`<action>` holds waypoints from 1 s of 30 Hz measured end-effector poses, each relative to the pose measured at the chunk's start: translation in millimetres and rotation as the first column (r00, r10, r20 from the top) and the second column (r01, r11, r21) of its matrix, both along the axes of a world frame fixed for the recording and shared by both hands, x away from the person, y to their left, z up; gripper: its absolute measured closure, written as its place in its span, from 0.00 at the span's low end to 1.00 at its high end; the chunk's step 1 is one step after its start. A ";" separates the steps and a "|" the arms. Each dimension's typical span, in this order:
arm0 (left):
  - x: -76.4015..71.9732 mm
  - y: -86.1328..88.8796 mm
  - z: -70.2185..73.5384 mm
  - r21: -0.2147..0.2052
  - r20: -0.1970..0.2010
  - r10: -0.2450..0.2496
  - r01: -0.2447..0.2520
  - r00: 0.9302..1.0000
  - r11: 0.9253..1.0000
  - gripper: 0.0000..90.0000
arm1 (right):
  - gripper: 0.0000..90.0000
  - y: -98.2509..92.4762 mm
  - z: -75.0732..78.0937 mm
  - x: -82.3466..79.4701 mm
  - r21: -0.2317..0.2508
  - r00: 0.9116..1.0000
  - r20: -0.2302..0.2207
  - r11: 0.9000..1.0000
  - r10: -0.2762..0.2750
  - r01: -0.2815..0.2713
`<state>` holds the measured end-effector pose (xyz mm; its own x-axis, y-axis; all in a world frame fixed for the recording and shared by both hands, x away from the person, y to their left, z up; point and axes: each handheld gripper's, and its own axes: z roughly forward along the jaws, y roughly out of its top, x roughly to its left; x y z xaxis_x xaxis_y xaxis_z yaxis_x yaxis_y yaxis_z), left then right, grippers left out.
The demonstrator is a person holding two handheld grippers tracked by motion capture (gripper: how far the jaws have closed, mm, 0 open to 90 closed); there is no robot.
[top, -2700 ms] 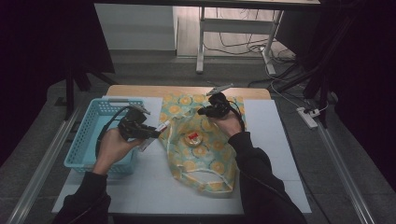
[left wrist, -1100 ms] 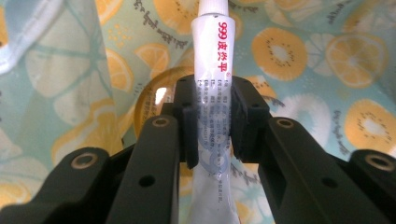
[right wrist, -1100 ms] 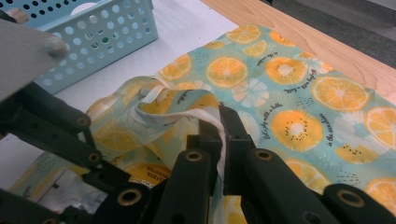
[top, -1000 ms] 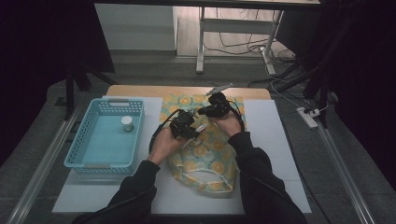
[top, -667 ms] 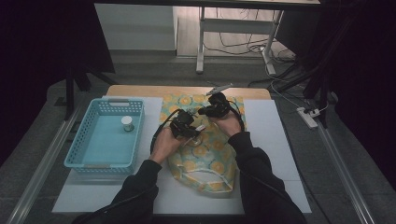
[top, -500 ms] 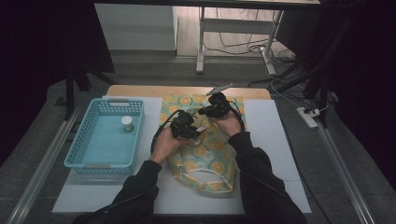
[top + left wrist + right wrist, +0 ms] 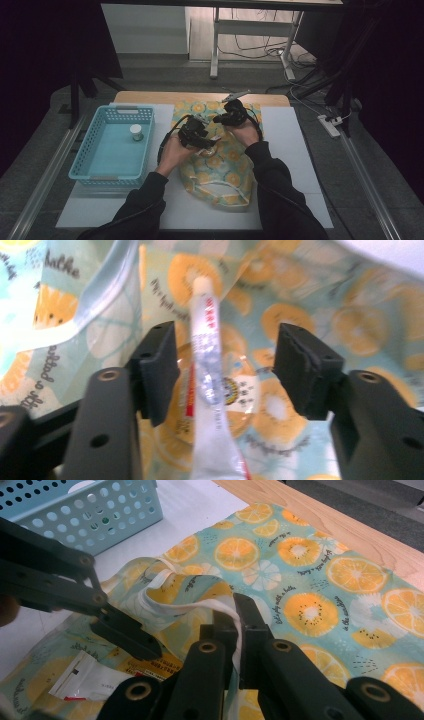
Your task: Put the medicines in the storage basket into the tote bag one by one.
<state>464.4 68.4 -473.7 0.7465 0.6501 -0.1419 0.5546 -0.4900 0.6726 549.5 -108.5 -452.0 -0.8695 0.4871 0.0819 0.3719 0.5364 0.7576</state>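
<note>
Orange-slice print bag (image 7: 320, 580), left tool (image 7: 225, 365) spread around white tube (image 7: 207, 390), right tool (image 7: 235, 625) pinching bag edge, writing unreadable

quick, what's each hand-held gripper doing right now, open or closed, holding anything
Left hand-held gripper: open, jaws just been opening, white tube between them, not pressed.
Right hand-held gripper: closed on the bag's white edge.

One bag (image 7: 220, 165), one tube (image 7: 207, 370), one basket (image 7: 112, 145), one jar (image 7: 135, 132)
</note>
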 end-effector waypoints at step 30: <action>-30.0 62.4 29.8 -0.063 -0.019 -0.034 0.033 0.999 0.997 0.07 | 1.00 -2.3 -0.4 -2.6 0.002 1.000 0.007 1.000 0.003 -0.003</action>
<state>434.3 130.8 -443.9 0.7643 0.6141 -0.1967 0.5521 -0.4657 0.6916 546.9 -110.8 -452.4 -0.8716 0.4841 0.0771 0.3651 0.5360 0.7612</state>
